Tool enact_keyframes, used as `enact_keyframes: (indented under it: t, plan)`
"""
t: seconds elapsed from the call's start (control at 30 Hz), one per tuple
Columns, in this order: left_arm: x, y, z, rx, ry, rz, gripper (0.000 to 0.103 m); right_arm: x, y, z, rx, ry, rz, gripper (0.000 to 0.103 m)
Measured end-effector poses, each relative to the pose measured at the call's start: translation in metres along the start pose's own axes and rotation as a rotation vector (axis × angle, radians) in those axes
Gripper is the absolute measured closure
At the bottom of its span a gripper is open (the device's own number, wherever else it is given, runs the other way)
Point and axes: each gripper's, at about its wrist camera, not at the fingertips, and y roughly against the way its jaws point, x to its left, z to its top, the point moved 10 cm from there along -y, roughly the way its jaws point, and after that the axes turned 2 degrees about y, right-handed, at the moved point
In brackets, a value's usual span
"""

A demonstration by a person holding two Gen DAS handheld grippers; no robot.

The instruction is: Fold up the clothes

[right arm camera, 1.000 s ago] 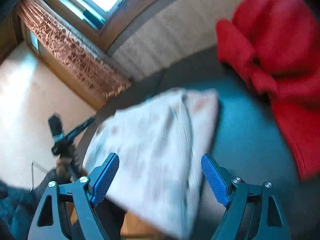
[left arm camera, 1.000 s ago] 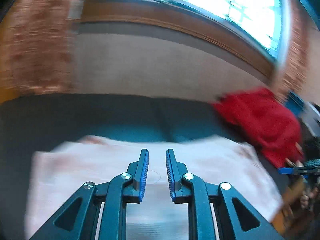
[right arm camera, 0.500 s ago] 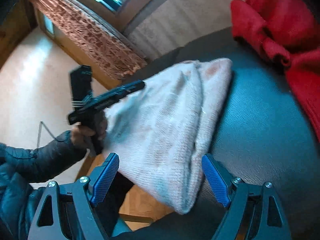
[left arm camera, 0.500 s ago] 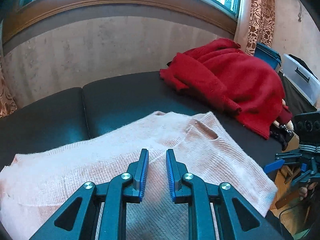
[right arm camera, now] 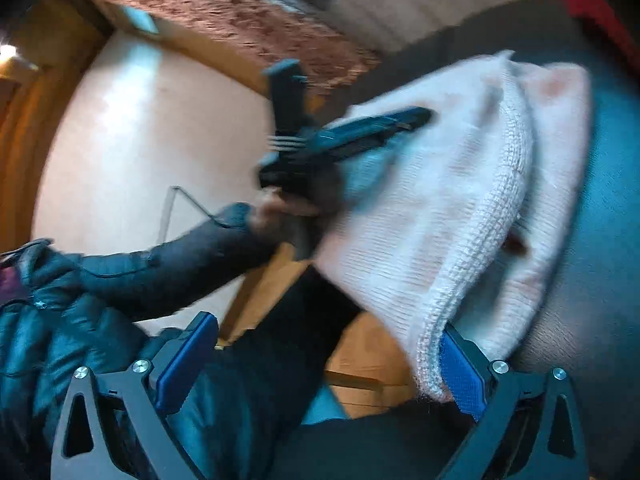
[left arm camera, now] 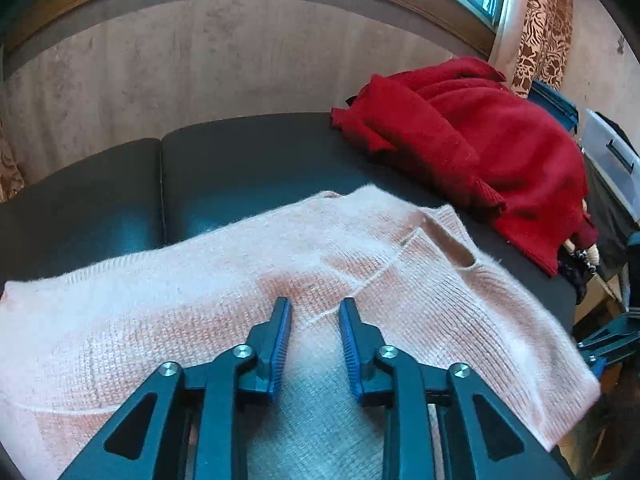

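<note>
- Pale pink knitted sweater [left arm camera: 248, 280]: folded flat, several layers thick, lying across the near edge of the black padded table [left arm camera: 240, 160]. Its right end overhangs the table's right front corner, and a slit-like opening shows near that end. In the right wrist view the same garment [right arm camera: 460, 200] appears as stacked ribbed folds.
- Left tool [left arm camera: 314, 336]: jaws parted by a narrow gap, nothing between them, poised just above the middle of the sweater. Whether the tips touch the knit cannot be told.
- Right tool [right arm camera: 320, 364]: jaws spread wide, holding nothing. Its right blue pad lies against the overhanging corner of the sweater.
- Crumpled red fleece garment [left arm camera: 472, 148]: heaped at the table's far right corner, apart from the sweater.
- Surface and room: the table top has a seam between two padded sections. Behind it stands a beige wall [left arm camera: 200, 60] under a wooden window sill, with a patterned brown curtain [left arm camera: 540, 20] at the right.
- Person's left hand [right arm camera: 288, 208]: in a dark puffer sleeve, gripping the left tool's handle.
- Change from half a second ago: the left tool has come lower and nearer the sweater; the right tool has closed in on the overhanging corner.
</note>
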Motion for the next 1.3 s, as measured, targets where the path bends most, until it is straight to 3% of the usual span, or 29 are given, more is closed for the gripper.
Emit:
enact_keyframes:
  t: [0.17,0.23,0.4,0.47,0.53,0.67,0.77,0.87,0.97,1.07,1.17,1.3]
  plan:
    - [-0.008,-0.003,-0.001,0.009,-0.054,0.024,0.065,-0.006,-0.032,-0.012,0.197,-0.034,0.005,0.000]
    - [-0.015,-0.005,-0.003,0.011,-0.073,-0.012,0.065,-0.021,-0.044,-0.039,0.392,0.016,-0.154,0.000]
    - [-0.023,-0.013,0.000,0.005,-0.102,-0.016,0.064,-0.030,-0.019,-0.042,0.395,-0.043,-0.210,0.000]
    - [-0.022,-0.012,0.002,0.002,-0.078,-0.010,0.064,-0.033,-0.006,-0.032,0.320,-0.064,-0.255,0.000]
    - [-0.022,-0.007,0.004,-0.005,-0.061,-0.014,0.064,-0.041,0.013,-0.019,0.212,-0.087,-0.369,0.000]
    - [-0.014,0.010,0.009,-0.035,0.010,-0.066,0.064,-0.025,0.037,0.016,0.007,0.001,-0.533,0.000]
    - [0.012,0.028,0.013,-0.085,0.106,-0.048,0.064,0.005,0.026,0.053,-0.094,0.122,-0.496,0.000]
    - [0.040,0.048,0.008,-0.130,0.176,-0.007,0.064,0.008,-0.003,0.086,-0.119,0.205,-0.481,0.000]
    - [0.061,0.063,-0.001,-0.162,0.188,0.051,0.064,-0.015,-0.038,0.119,-0.108,0.191,-0.411,0.000]
    - [0.080,0.067,-0.015,-0.169,0.196,0.100,0.064,-0.045,-0.061,0.143,-0.125,0.167,-0.438,0.000]
    - [0.097,0.061,-0.035,-0.148,0.259,0.089,0.064,-0.095,-0.039,0.166,-0.242,0.067,-0.577,0.001]
    - [0.098,0.059,-0.043,-0.171,0.302,0.049,0.064,-0.124,0.013,0.174,-0.517,-0.117,-0.502,0.018]
